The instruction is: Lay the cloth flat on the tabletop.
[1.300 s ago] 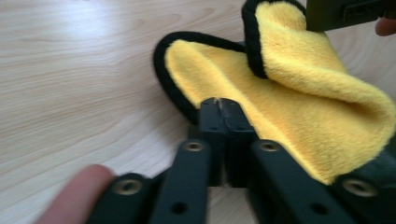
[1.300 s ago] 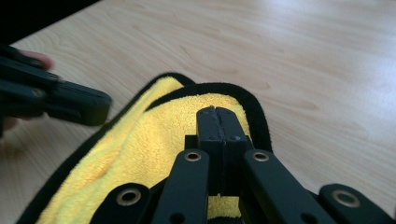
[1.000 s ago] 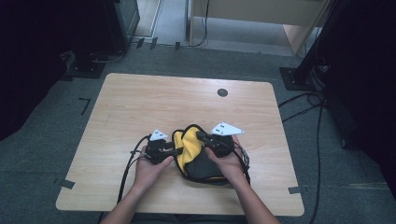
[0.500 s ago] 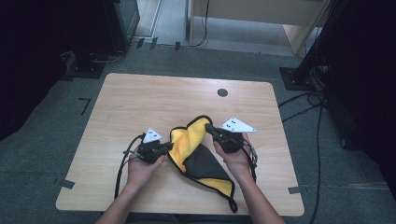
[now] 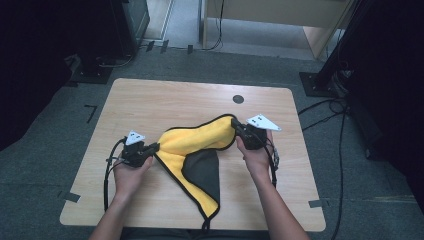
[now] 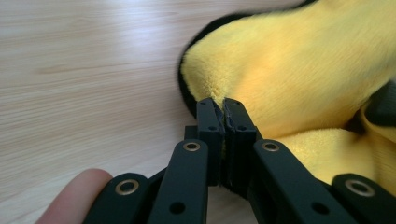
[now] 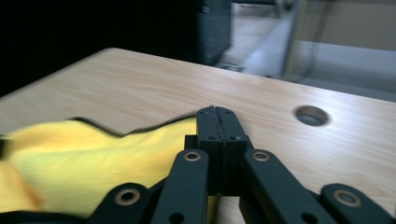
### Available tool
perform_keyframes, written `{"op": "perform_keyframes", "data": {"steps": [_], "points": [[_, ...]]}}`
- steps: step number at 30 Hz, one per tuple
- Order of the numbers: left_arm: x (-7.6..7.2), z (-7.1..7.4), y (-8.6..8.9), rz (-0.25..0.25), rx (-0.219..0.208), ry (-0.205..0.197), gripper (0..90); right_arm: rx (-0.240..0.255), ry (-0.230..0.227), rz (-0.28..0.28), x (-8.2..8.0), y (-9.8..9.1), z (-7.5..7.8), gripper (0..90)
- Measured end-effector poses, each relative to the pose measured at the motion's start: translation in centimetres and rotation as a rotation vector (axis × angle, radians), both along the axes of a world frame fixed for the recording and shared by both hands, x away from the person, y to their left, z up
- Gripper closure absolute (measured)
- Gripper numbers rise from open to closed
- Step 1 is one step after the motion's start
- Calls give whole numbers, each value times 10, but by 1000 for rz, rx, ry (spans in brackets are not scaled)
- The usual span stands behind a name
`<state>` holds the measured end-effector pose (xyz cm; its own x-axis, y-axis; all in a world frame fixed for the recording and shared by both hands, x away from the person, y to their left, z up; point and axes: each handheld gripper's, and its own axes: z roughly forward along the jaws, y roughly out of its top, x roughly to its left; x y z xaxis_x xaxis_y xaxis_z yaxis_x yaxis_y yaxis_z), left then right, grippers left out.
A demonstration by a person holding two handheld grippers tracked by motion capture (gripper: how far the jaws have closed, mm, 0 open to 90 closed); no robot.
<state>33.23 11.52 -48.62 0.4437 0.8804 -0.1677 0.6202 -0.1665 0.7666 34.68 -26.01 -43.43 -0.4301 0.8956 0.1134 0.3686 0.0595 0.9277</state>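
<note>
Overhead, the yellow cloth (image 5: 200, 145) with black edging spans between the two tongs above the wooden table (image 5: 165, 100), its lower part trailing toward the near edge. Left gripper (image 5: 150, 148) clamps one corner; right gripper (image 5: 235, 123) clamps the opposite corner. Left gripper view: jaws fully closed on the cloth's edge (image 6: 243, 70). Right gripper view: jaws closed on the cloth's edge, near a round hole (image 7: 311, 115) in the table.

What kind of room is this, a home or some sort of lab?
Probably a lab or workshop: a bare wooden table stands on grey carpet, cables trail across the floor, and black stand bases and equipment surround it.
</note>
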Motion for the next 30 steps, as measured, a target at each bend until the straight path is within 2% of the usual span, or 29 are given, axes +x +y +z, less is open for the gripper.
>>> {"op": "perform_keyframes", "data": {"steps": [2, 4, 5, 8, 10, 12, 16, 18, 22, 23, 24, 25, 27, 28, 30], "points": [[1, -4, 2, 41, -6, 12, 866, 1, 13, -53, 8, -1, -5, 787], [0, -6, 3, 40, -15, 10, 849, 54, 38, -43, 10, -2, -8, 752], [0, -6, 4, 40, -12, 8, 830, 66, 44, -20, 7, 1, -9, 736], [1, -6, 6, 56, -37, 6, 762, 44, 38, 53, -5, 14, -10, 719], [2, -7, 5, 63, -35, 9, 733, 76, 55, 125, -15, 26, -9, 700], [2, -8, 3, 59, -28, 14, 694, 103, 76, 220, -26, 47, -11, 675], [2, -12, -2, 53, 28, 19, 644, 90, 126, 373, -40, 93, -25, 564], [3, -15, -4, 50, 53, 29, 627, 69, 144, 402, -43, 112, -33, 515], [4, -23, -8, 47, 121, 49, 597, 10, 169, 414, -46, 140, -50, 458], [3, -25, -9, 45, 134, 45, 586, -20, 179, 407, -47, 146, -54, 467], [3, -25, -10, 51, 145, 38, 584, -56, 172, 399, -48, 150, -58, 521], [3, -25, -10, 49, 158, 39, 581, -98, 173, 390, -49, 152, -60, 606], [3, -26, -11, 56, 166, 29, 579, -147, 176, 370, -50, 153, -64, 784], [3, -26, -11, 56, 173, 27, 578, -149, 183, 373, -50, 151, -64, 845], [3, -26, -12, 58, 178, 25, 574, -130, 200, 355, -50, 140, -62, 880]]}}
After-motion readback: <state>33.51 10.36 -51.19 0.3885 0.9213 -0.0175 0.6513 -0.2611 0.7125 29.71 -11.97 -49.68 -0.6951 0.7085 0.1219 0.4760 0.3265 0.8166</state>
